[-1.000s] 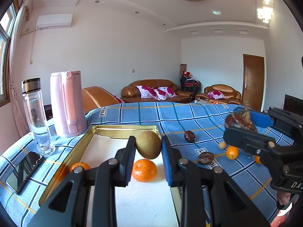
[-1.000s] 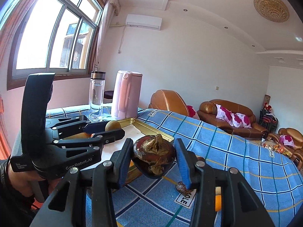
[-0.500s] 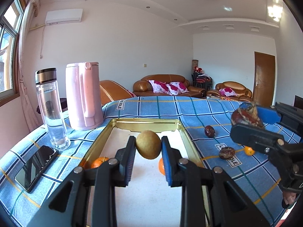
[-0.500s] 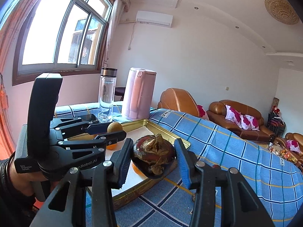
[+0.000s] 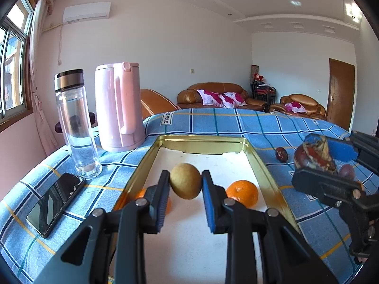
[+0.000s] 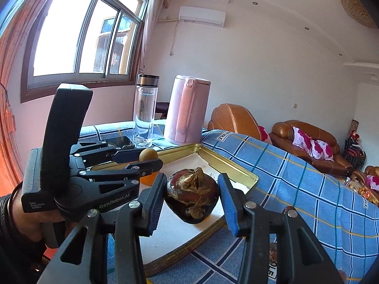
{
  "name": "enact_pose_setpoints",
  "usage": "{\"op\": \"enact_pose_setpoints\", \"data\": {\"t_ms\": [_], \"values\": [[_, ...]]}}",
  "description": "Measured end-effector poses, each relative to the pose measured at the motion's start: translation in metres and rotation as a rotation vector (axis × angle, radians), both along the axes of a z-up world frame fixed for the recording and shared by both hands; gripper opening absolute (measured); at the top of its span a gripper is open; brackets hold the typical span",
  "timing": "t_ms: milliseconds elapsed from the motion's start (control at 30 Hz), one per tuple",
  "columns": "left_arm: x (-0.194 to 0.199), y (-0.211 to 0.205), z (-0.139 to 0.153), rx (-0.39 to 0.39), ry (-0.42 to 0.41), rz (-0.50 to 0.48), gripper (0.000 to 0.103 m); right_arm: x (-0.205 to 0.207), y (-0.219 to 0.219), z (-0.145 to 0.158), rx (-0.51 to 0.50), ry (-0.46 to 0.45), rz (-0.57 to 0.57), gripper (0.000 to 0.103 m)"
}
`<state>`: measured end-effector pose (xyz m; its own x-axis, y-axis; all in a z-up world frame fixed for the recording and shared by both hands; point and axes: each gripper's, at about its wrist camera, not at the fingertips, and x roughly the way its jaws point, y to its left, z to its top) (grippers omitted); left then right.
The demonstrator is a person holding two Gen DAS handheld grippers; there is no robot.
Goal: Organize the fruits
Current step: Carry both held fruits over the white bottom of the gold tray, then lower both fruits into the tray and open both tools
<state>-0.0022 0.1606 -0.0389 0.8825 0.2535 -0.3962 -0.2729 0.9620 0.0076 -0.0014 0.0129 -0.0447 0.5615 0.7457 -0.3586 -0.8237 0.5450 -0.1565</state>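
Observation:
My left gripper (image 5: 185,184) is shut on a yellow-brown round fruit (image 5: 186,184) and holds it above the gold-rimmed tray (image 5: 267,179). In the tray lie an orange (image 5: 242,193) and a second orange (image 5: 142,194), partly hidden behind the left finger. My right gripper (image 6: 191,196) is shut on a dark purple mangosteen (image 6: 192,195) with a dried calyx, over the tray's (image 6: 236,172) right side. The left wrist view also shows that mangosteen (image 5: 315,157) at the right, above the tablecloth. A dark red fruit (image 5: 281,154) and a purple one (image 5: 346,170) lie on the cloth.
A pink kettle (image 5: 118,106) and a glass bottle (image 5: 74,123) stand left of the tray, with a phone (image 5: 55,203) lying in front of them. The table carries a blue checked cloth (image 5: 225,123). Brown sofas (image 5: 213,95) line the far wall.
Both grippers have moved left and forward over the tray with their fruits still held. The kettle and bottle now look nearer, and the loose fruits have slid toward the right edge of view.

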Motion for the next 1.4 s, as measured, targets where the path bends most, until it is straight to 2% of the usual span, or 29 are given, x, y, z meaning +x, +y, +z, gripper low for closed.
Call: {"op": "enact_pose_setpoints", "data": {"t_ms": [800, 1033, 1200, 1300, 1400], "values": [[0.007, 0.023, -0.015, 0.022, 0.109, 0.036, 0.028, 0.004, 0.030, -0.024, -0.067, 0.064, 0.032, 0.047], [0.012, 0.027, -0.021, 0.025, 0.156, 0.034, 0.028, 0.005, 0.044, -0.034, -0.150, 0.099, 0.044, 0.047], [0.015, 0.027, -0.024, 0.035, 0.185, 0.028, 0.028, 0.013, 0.057, -0.047, -0.252, 0.176, 0.053, 0.047], [0.018, 0.024, -0.025, 0.051, 0.203, 0.025, 0.028, 0.021, 0.056, -0.050, -0.238, 0.260, 0.069, 0.047], [0.017, 0.023, -0.025, 0.062, 0.199, 0.036, 0.031, 0.020, 0.054, -0.049, -0.238, 0.249, 0.066, 0.047]]}}
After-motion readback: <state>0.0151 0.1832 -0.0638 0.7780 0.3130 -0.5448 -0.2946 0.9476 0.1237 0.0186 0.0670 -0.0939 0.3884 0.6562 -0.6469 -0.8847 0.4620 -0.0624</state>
